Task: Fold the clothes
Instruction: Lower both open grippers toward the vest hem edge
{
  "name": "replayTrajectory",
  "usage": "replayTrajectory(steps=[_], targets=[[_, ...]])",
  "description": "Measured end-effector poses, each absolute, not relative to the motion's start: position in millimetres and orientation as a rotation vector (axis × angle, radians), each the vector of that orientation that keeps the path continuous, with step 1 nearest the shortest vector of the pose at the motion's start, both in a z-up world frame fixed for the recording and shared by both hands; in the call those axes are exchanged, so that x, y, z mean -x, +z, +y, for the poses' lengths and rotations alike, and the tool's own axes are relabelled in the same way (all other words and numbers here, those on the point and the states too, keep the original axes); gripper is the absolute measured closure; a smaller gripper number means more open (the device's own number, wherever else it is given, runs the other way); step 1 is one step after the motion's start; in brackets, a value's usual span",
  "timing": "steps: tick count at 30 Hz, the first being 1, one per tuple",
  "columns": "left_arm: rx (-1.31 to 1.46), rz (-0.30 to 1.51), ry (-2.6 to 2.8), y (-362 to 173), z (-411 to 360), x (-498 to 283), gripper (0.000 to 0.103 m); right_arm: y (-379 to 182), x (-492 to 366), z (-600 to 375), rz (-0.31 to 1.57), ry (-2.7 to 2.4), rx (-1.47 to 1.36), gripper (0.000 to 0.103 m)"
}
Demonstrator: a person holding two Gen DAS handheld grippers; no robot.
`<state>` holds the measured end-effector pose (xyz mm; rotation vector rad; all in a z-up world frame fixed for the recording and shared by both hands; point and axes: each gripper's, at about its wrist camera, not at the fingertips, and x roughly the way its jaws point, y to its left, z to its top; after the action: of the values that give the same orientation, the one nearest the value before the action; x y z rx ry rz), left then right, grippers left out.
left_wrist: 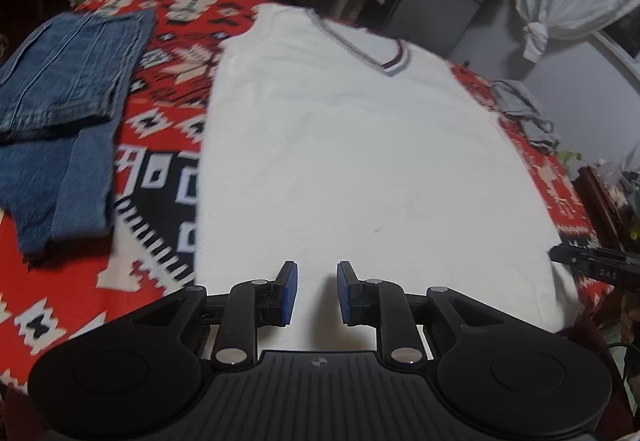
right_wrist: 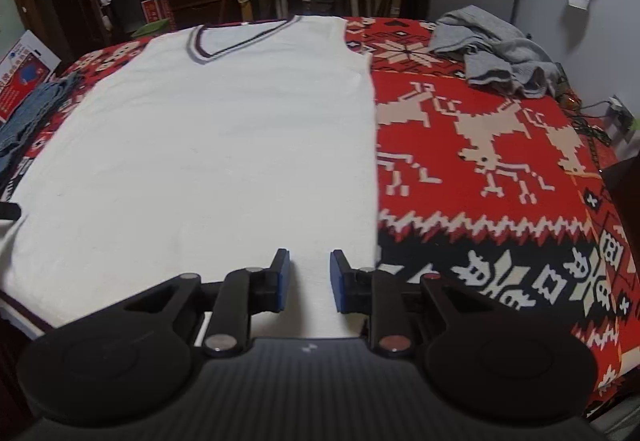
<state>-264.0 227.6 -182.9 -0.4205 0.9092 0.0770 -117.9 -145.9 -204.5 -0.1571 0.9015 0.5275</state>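
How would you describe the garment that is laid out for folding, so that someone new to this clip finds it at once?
Start at the red patterned blanket that covers the surface. Spread flat in its middle is a white sleeveless vest, between the folded jeans on one side and a crumpled grey garment on the other. It alone is white, with a dark striped V-neck trim.

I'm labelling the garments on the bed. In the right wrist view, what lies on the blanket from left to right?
Folded jeans at the left edge → white V-neck vest spread flat → bare red patterned blanket → crumpled grey garment, farther back on the right.
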Motion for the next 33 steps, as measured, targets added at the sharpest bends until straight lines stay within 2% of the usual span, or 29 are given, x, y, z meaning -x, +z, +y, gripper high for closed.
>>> replayTrajectory(steps=[15,27,33], targets=[[0.465,0.977,0.059,-180,226,305,0.085,-196,161,-172,1.007,0.549,0.094,0.079],[0.388,0.878,0.139,-180,255,251,0.088,-202,100,-152,0.91,0.526,0.078,0.08],[0.437,0.854,0.141,-189,264,255,0.091,-208,93,-150,0.892,0.514,0.083,0.081]])
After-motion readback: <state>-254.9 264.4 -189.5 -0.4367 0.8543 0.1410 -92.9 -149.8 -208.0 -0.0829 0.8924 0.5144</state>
